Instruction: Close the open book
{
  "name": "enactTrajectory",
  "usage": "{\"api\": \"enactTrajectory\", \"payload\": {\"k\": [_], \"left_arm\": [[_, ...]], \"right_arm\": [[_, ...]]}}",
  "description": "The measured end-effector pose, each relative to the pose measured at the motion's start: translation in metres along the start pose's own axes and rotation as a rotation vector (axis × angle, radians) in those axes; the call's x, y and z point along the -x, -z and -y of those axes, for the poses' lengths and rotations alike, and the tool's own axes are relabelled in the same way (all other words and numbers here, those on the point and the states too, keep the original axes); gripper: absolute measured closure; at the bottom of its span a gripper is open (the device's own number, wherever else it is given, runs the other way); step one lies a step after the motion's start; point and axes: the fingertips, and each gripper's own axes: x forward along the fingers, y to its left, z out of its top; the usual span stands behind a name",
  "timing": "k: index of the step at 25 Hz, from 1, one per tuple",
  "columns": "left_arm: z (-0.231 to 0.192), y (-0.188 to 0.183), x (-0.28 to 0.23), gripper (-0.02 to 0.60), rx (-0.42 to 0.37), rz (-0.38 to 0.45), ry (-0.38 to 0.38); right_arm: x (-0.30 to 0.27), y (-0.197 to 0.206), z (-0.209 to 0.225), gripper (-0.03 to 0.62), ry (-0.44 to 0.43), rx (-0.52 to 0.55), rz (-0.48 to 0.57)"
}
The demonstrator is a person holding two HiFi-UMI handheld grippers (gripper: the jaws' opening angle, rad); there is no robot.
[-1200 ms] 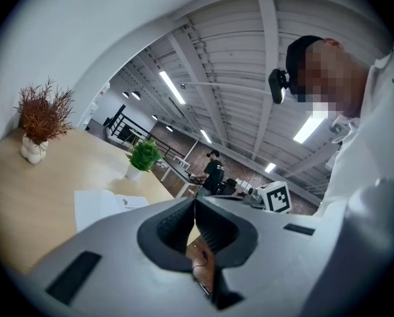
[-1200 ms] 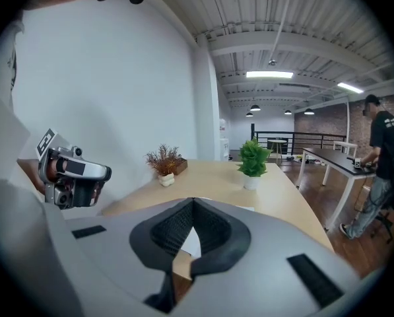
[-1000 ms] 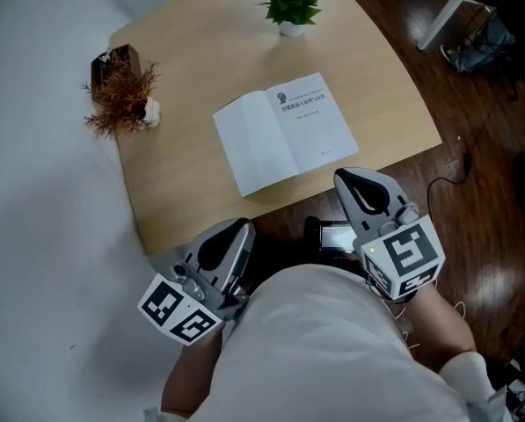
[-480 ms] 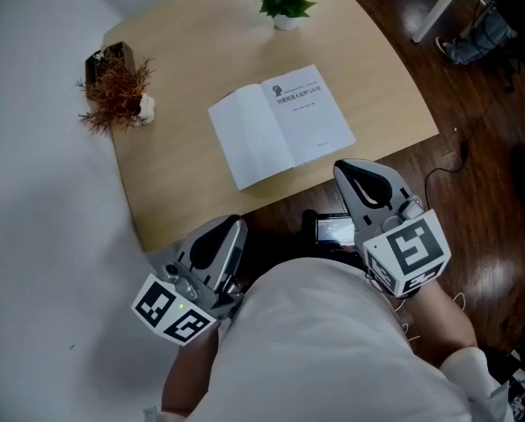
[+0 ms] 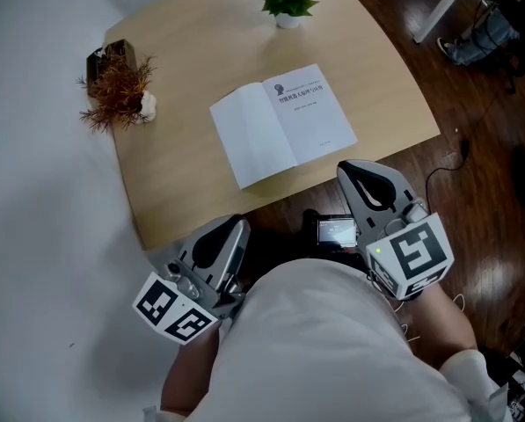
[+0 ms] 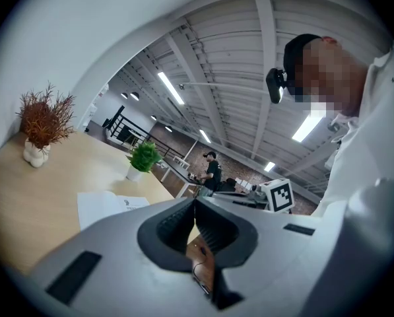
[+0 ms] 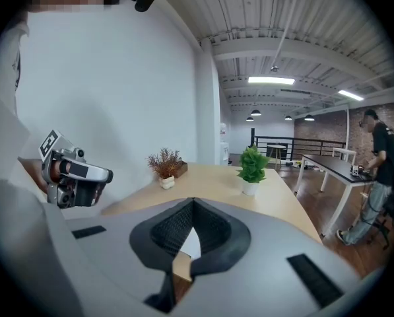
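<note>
A dry red plant (image 5: 114,88) sits at the left of the table (image 5: 183,51). The left gripper (image 5: 229,236) is low, off the table's near edge. Its jaws are pressed together with nothing in them. The book (image 5: 282,123) lies open and flat near that edge, up and right of it. Its fold runs away from the person, so the pages spread left and right. The right gripper (image 5: 357,178), also pinched closed and empty, sits just below the printed page and looks nearer.

White book (image 5: 283,123) lies open, flat on the table.
</note>
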Motion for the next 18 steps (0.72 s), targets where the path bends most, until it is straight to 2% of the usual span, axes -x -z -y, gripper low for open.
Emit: {"api": "enactTrajectory", "payload": {"k": [18], "left_arm": [[0.004, 0.007, -0.008, 0.583, 0.001, -0.005, -0.006]], "right_arm": [[-0.001, 0.012, 0.011, 0.591, -0.011, -0.014, -0.015]]}}
